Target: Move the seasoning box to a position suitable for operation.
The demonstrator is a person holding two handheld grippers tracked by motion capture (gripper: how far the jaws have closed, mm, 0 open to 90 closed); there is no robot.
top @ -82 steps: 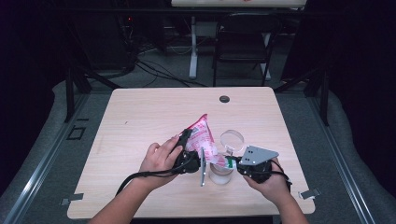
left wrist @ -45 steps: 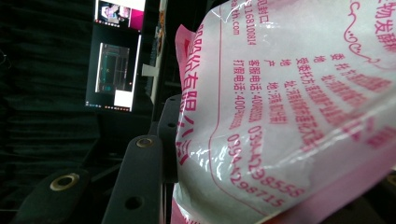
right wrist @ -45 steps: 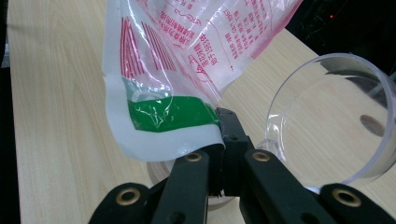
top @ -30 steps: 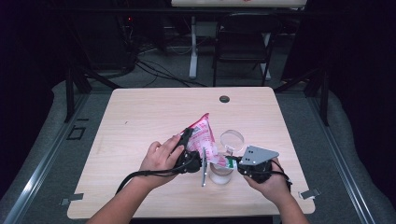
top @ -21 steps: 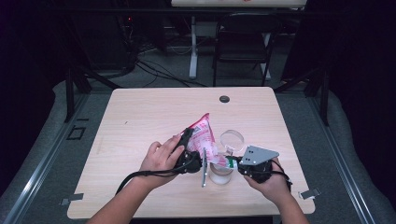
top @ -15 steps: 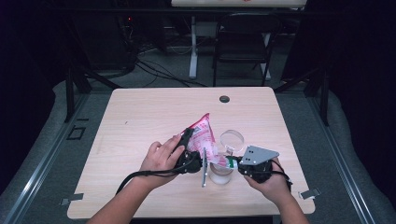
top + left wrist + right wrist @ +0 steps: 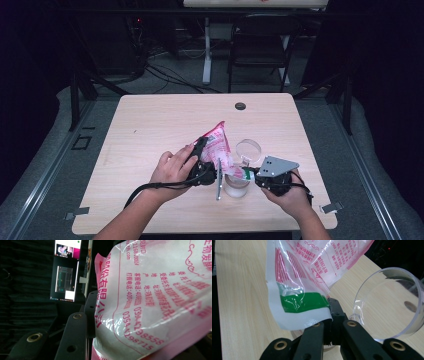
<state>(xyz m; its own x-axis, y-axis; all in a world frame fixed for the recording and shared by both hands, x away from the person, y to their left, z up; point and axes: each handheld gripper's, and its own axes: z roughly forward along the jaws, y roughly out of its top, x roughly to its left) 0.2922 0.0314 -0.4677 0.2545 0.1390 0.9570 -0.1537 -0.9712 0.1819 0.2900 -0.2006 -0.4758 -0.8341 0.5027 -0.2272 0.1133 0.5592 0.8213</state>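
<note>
A pink and white plastic bag (image 7: 216, 145) hangs tilted above the table's near middle, stretched between both grippers. My left gripper (image 7: 202, 162) is shut on the bag's left side. In the left gripper view the bag (image 7: 155, 302) presses against one black finger (image 7: 75, 337) and hides the other. My right gripper (image 7: 251, 175) is shut on the bag's lower corner, and in its own view the jaws (image 7: 329, 315) pinch the green-banded edge of the bag (image 7: 299, 290). A clear cup (image 7: 236, 186) stands under that corner.
A clear round lid or dish (image 7: 248, 148) lies just behind the cup, and it is large at the right of the right gripper view (image 7: 387, 305). The wooden table (image 7: 150, 130) has a dark grommet hole (image 7: 240, 106) near its far edge. A chair (image 7: 260, 50) stands beyond it.
</note>
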